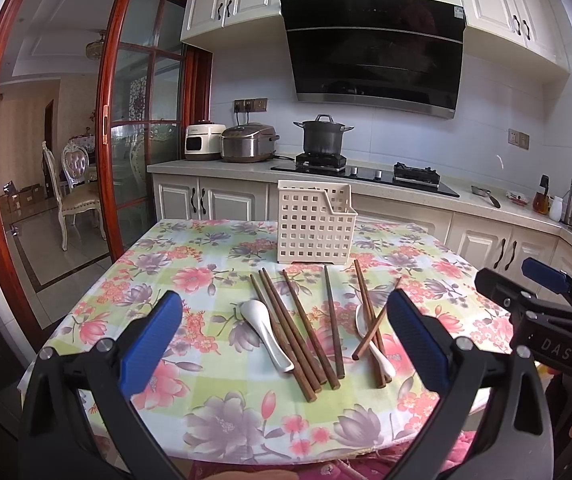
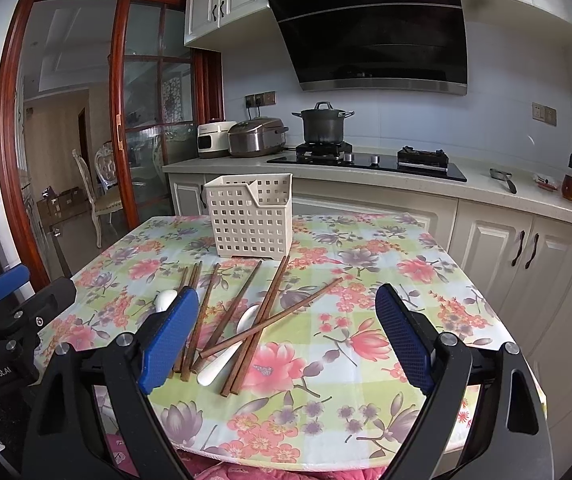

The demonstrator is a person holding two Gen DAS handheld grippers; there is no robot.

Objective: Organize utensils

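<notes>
A cream perforated utensil basket (image 1: 316, 226) stands upright at the far side of the floral table; it also shows in the right wrist view (image 2: 251, 216). Several brown wooden chopsticks (image 1: 298, 330) lie in front of it, also seen from the right wrist (image 2: 221, 312). Two white ceramic spoons lie among them: one on the left (image 1: 263, 332), one on the right (image 1: 378, 354) under crossed chopsticks, the latter also in the right wrist view (image 2: 225, 354). My left gripper (image 1: 286, 340) is open and empty above the near table edge. My right gripper (image 2: 288, 338) is open and empty, beside it.
The floral tablecloth (image 1: 189, 280) covers the table. Behind stands a kitchen counter (image 1: 245, 166) with two cookers, a pot on the stove (image 1: 324, 136) and bottles at the right. A glass sliding door (image 1: 141, 120) is at the left.
</notes>
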